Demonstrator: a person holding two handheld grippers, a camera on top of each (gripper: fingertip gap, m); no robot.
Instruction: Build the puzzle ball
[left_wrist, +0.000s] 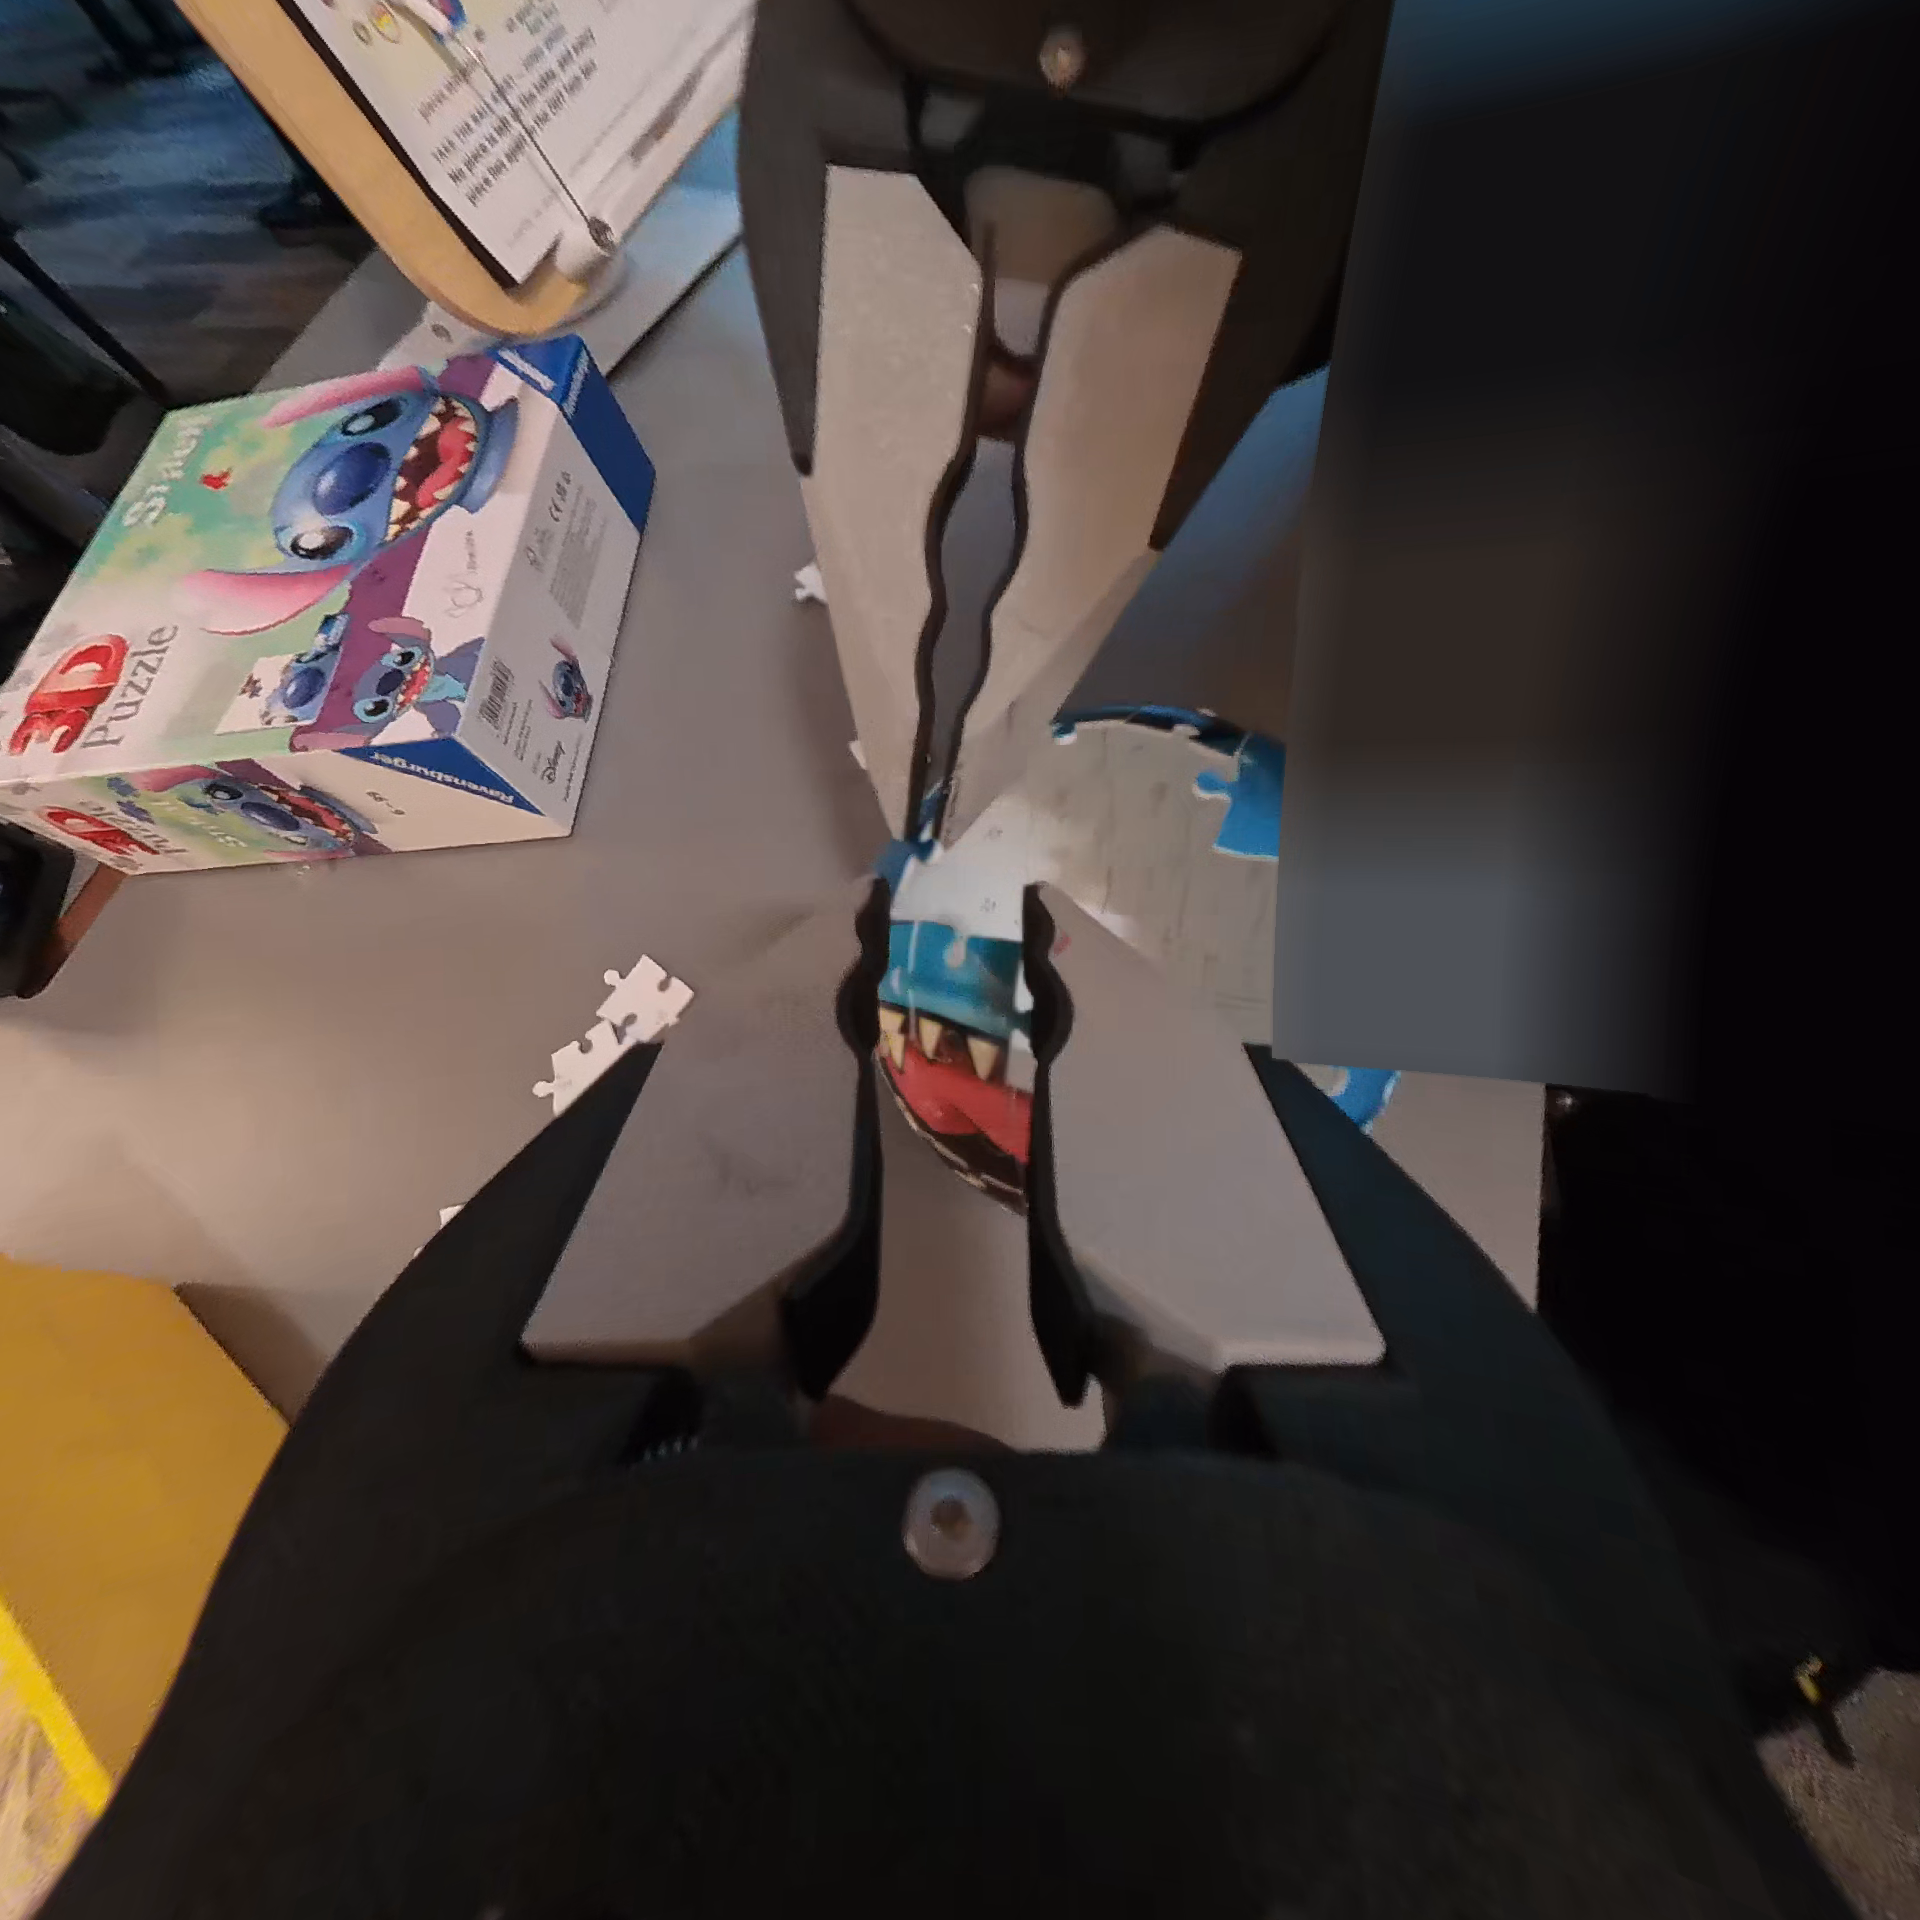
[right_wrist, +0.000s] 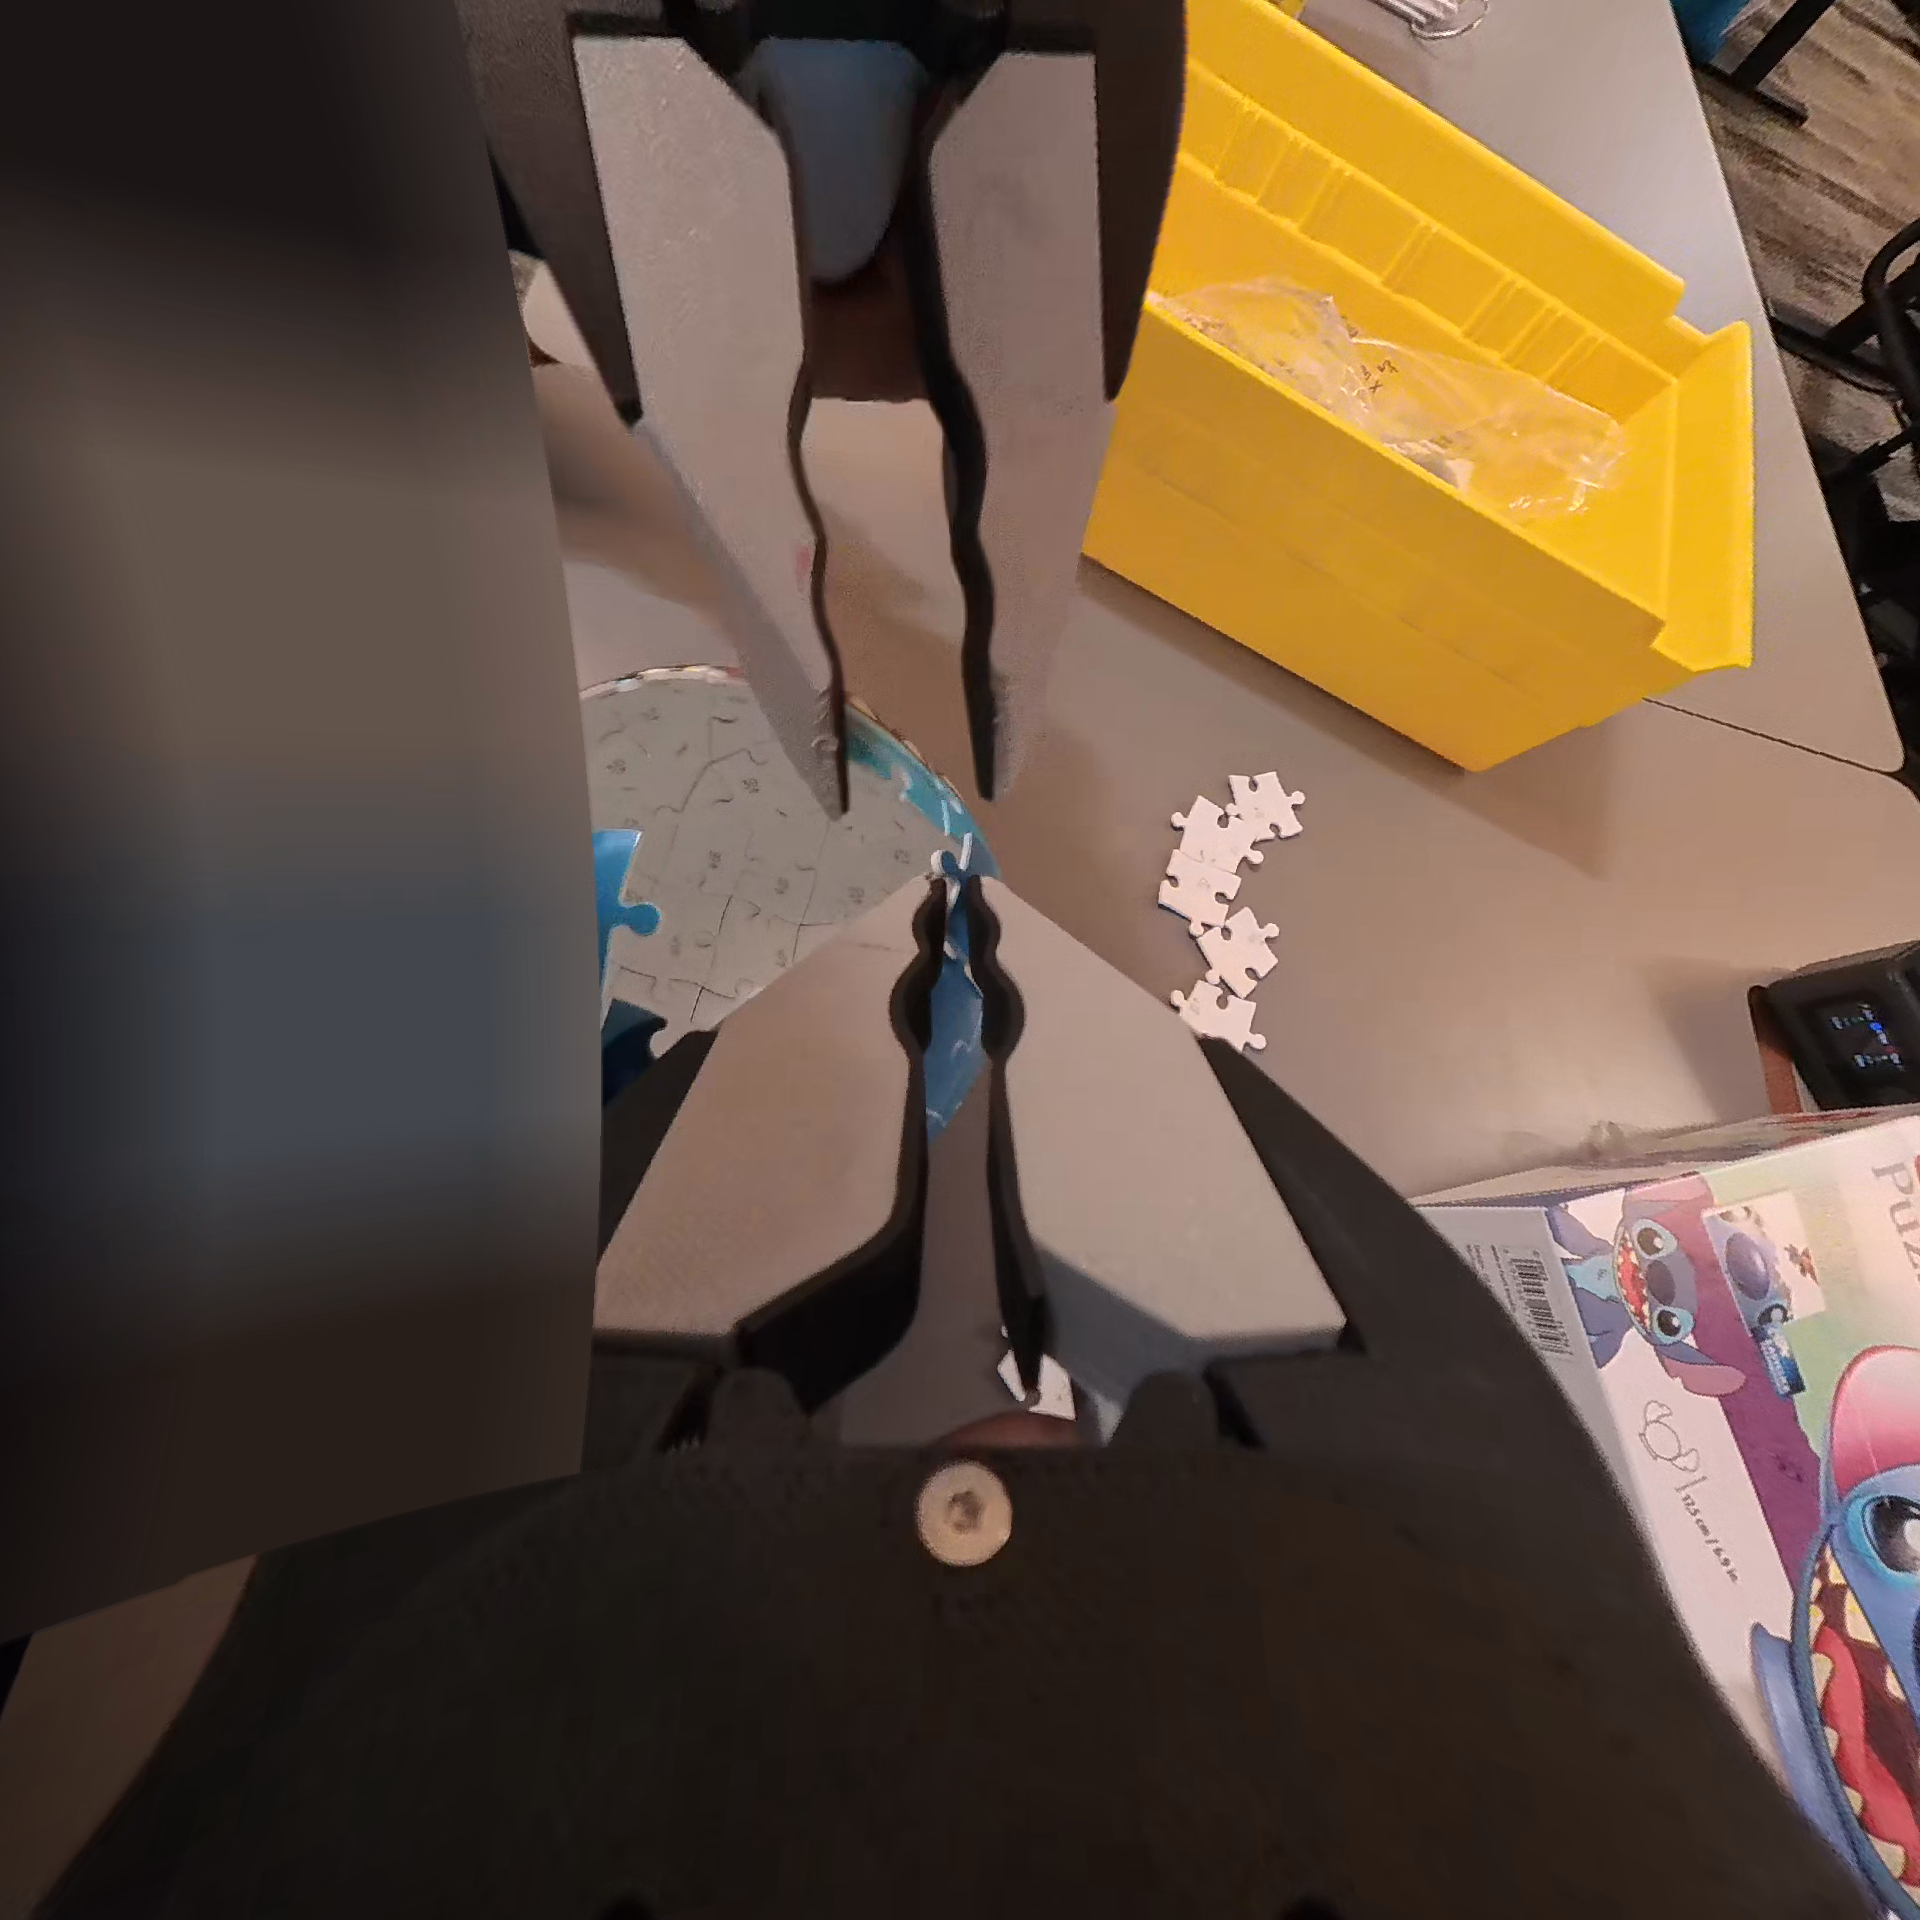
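On the grey table (right_wrist: 1455, 935) — loose white puzzle pieces (right_wrist: 1226, 914), yellow bin (right_wrist: 1351, 582).

In the right wrist view, the half-built puzzle ball (right_wrist: 727, 842) is sitting on the table (right_wrist: 1455, 987) at centre left. A cluster of loose puzzle pieces (right_wrist: 1226, 914) is lying just right of centre, the bin (right_wrist: 1403, 540) is standing at upper right with a plastic bag (right_wrist: 1455, 405) in it, and the puzzle box (right_wrist: 1714, 1403) is occupying the lower right.
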